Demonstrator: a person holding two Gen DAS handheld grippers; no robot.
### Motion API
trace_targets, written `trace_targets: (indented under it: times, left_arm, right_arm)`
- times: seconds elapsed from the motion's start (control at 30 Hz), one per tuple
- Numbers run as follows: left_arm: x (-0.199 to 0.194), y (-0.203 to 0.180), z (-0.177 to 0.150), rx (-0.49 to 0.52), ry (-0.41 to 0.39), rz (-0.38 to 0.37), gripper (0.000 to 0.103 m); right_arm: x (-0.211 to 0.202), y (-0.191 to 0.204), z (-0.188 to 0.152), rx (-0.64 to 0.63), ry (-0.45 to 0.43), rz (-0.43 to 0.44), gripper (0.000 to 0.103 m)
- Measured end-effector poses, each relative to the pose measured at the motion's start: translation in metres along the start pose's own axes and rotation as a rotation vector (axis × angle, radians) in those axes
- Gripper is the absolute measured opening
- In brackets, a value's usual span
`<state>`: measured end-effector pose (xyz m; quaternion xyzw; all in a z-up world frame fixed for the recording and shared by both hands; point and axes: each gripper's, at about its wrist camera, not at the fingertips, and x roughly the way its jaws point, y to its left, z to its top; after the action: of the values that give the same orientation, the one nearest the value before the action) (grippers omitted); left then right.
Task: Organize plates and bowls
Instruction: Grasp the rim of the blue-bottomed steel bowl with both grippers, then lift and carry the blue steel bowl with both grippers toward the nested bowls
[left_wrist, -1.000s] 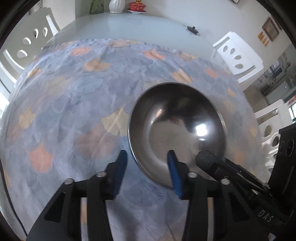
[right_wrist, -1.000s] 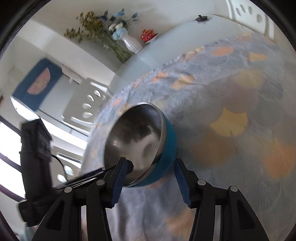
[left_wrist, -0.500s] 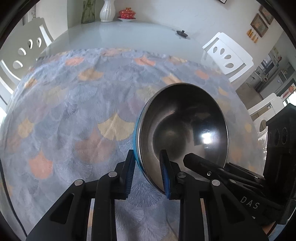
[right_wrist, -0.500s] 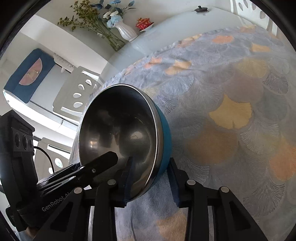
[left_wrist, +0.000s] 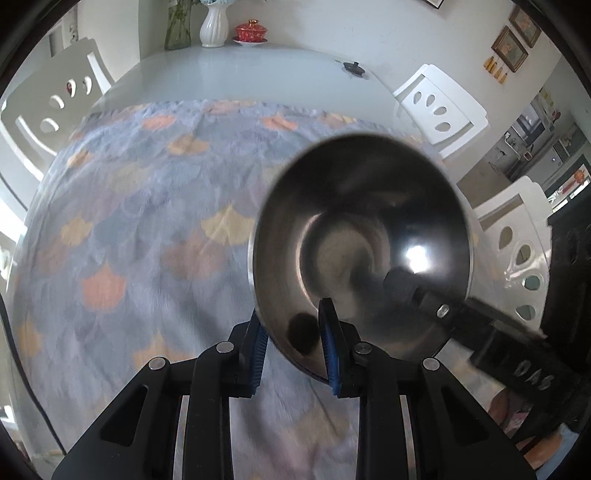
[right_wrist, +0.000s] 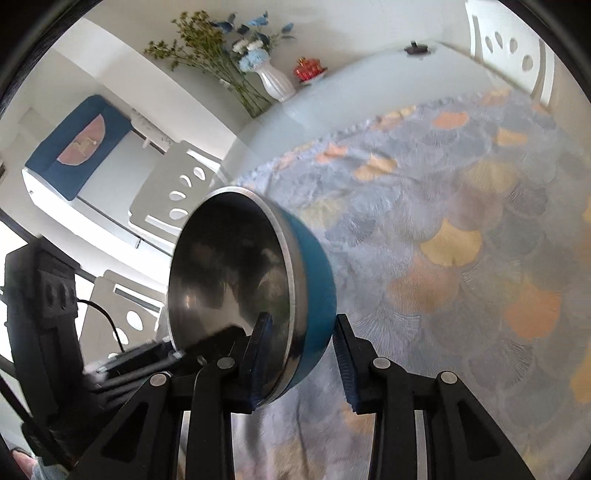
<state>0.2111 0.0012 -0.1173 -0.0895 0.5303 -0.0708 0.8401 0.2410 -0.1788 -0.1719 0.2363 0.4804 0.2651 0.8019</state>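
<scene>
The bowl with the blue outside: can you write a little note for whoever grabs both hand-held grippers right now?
Left hand-held gripper: shut on the bowl, pinching its near rim.
Right hand-held gripper: shut on the same bowl's wall, one finger inside, one on the blue outside.
Where: the bowl is tilted above the patterned tablecloth; the pictures do not show whether any part touches it.
Done: bowl gripped by both.
Left: no plates or other bowls in view, so its destination is unclear. Keep both grips firm.

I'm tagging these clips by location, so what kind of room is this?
Most likely a home dining area: a large table partly covered by a patterned cloth, white cut-out chairs around it, and a vase of flowers at the far edge.
</scene>
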Motion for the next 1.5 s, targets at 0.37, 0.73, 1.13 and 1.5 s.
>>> trace_targets:
  times: [0.37,0.73,1.13,1.5]
  left_arm:
    - [-0.039,-0.008,-0.037,0.046,-0.031,0.0,0.025]
    - [-0.067,0.007,-0.078,0.05,-0.043,0.014,0.024]
    - [-0.082,0.01,-0.133,0.049,-0.013,0.023,0.024]
    - [-0.1,0.0,-0.157,0.096,-0.027,0.041,0.024]
  right_arm:
    - [-0.033,0.03,-0.038,-0.059,-0.007,-0.068,0.034]
    - [-0.044,0.058,-0.089,-0.084,0.033,-0.084,0.034]
    - [-0.064,0.075,-0.142,-0.064,0.025,-0.085,0.034]
    - [-0.084,0.078,-0.173,-0.035,0.016,-0.08,0.034]
